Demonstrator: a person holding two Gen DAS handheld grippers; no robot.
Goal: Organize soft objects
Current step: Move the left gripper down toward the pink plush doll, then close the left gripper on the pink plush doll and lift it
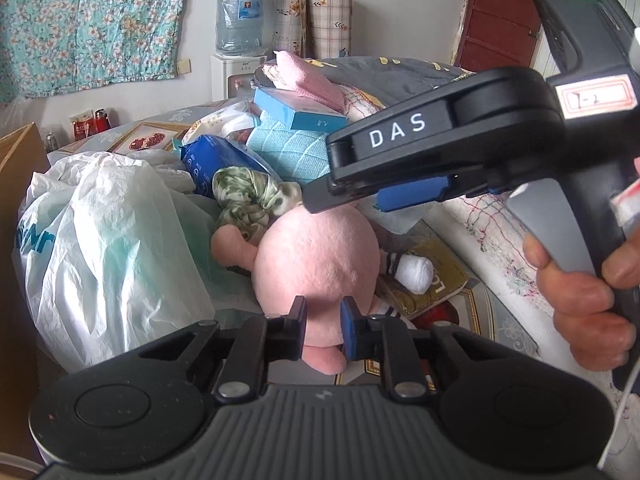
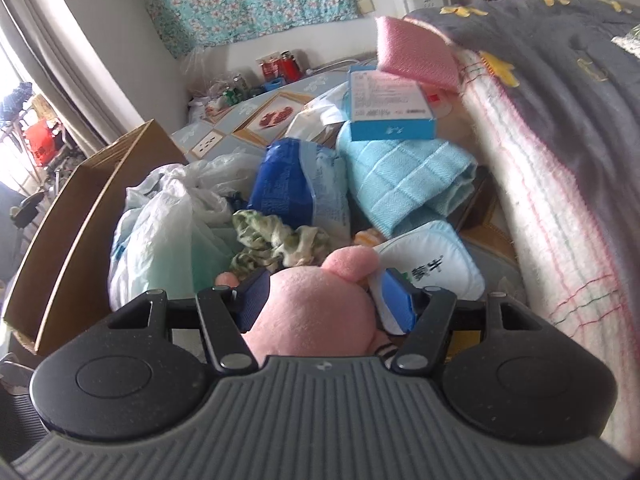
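Progress on the sorting task appears slight, judged from the heap on show. The pink plush toy (image 1: 316, 256) lies on the cluttered surface, amid the pile, and both tools have closed on it. The left gripper (image 1: 323, 322) has its jaws drawn nearly together, pinching a small fold at the near end of the toy. The right gripper (image 2: 326, 300) has its jaws about half apart, their blue pads pressed against the two sides of the rounded pink body; in the left wrist view the same tool reaches in from the right, held by a hand (image 1: 576, 300). The toy rests where it lies, not yet lifted clear.

Around it the remaining soft things are unsorted: a green patterned cloth (image 1: 244, 196) touching the toy's far side, a folded light-blue towel (image 2: 408, 184) beyond, a pink towel (image 2: 416, 52) against the quilted bedding (image 2: 560, 160), and white plastic bags (image 1: 108, 248) to the left. A blue box (image 2: 390, 108) sits on the towel. A cardboard box (image 2: 92, 216) stands open at the left edge; whether it serves as the destination cannot be told. Nearly everything is left to do.
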